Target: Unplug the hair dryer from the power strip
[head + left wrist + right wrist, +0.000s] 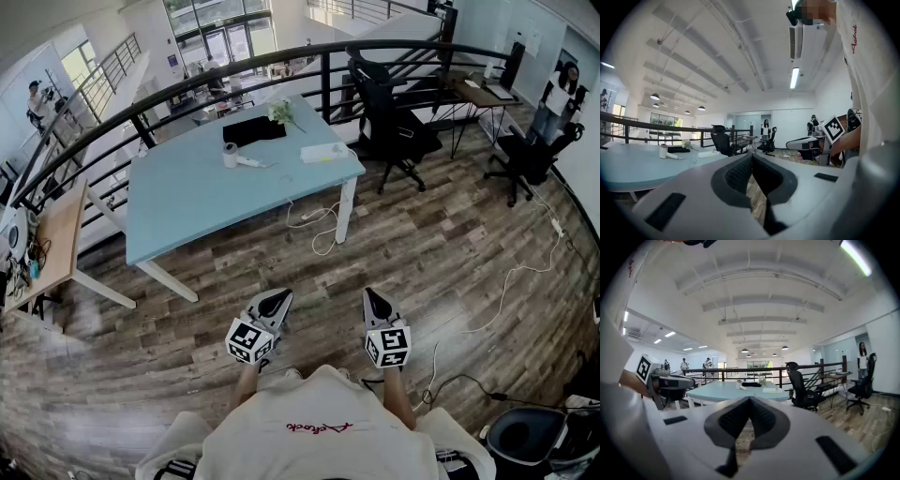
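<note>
Head view has the white hair dryer lying on the far half of the pale blue table, a stubby barrel with a slim handle reaching toward the long white power strip near the table's right edge. The two lie near each other but apart. From here I can't tell whether a plug sits in the strip, and the dryer's cord is too thin to trace. A flat black mat lies just behind them. A thin white cable hangs off the table's right corner and loops onto the wooden plank floor, and a black office chair stands beyond that corner.

Both tools are well apart from the table, held out over the floorboards. The left gripper and right gripper point side by side at the table. In each gripper view the dark ribbed pads meet at the tips with nothing between them.
</note>
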